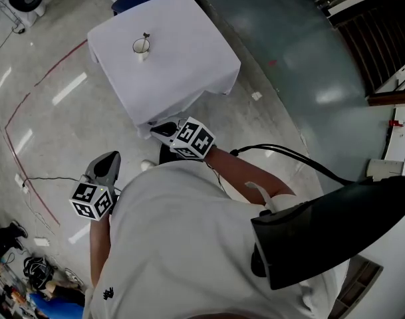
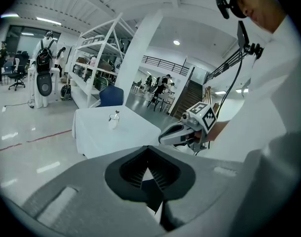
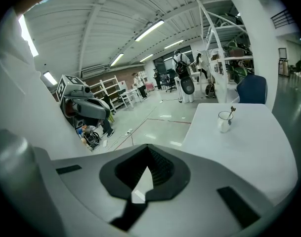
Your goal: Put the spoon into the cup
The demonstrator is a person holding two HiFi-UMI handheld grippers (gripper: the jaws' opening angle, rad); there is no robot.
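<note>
White cloth drapes the worktop (image 1: 189, 58), and the cup (image 1: 141, 47) on it already holds the spoon (image 1: 146, 37), its handle leaning out over the rim, so the task reads as finished. Your left claw (image 1: 108, 161) and right claw (image 1: 157, 130) are both pinched together on nothing, well short of the cup and off the worktop's near edge. Nothing more seems called for. Bare floor (image 1: 288, 58) lies open around the cup's worktop, with a blue chair (image 1: 139, 0) beyond the cup.
</note>
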